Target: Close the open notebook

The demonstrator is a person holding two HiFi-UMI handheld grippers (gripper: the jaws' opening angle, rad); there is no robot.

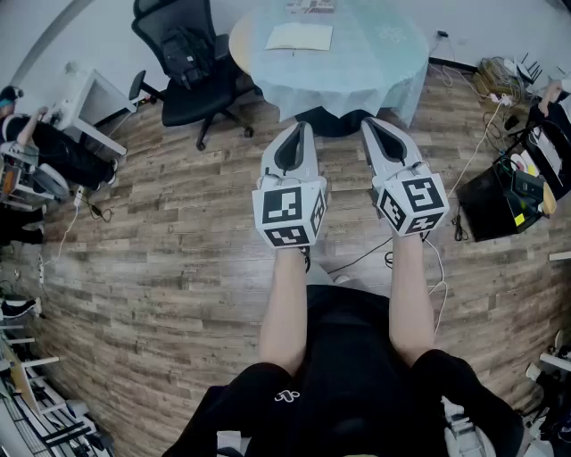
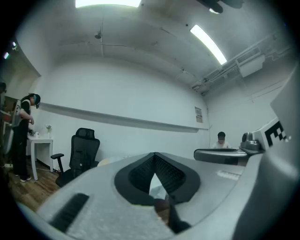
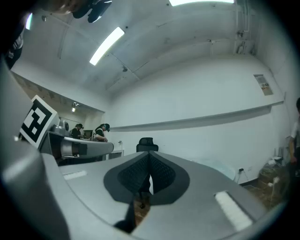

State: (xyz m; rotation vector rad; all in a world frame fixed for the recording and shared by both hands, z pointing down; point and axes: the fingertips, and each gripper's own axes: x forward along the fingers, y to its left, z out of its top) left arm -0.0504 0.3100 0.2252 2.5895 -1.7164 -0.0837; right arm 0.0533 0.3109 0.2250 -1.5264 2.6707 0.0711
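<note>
An open notebook (image 1: 300, 37) with pale pages lies flat on the round table (image 1: 375, 67), which has a light blue cloth. My left gripper (image 1: 306, 127) and right gripper (image 1: 367, 123) are held side by side over the wooden floor, short of the table's near edge. Both point level toward the table. Both are shut with nothing between the jaws. In the left gripper view my left gripper (image 2: 154, 155) shows its jaws meeting at the tip. In the right gripper view my right gripper (image 3: 149, 153) shows the same. The notebook is hidden in both gripper views.
A black office chair (image 1: 189, 64) stands left of the table. A white desk (image 1: 94, 103) with a person (image 1: 45, 147) beside it is at far left. Cables and a black box (image 1: 500, 198) lie on the floor at right. Another item (image 1: 310, 6) lies at the table's far edge.
</note>
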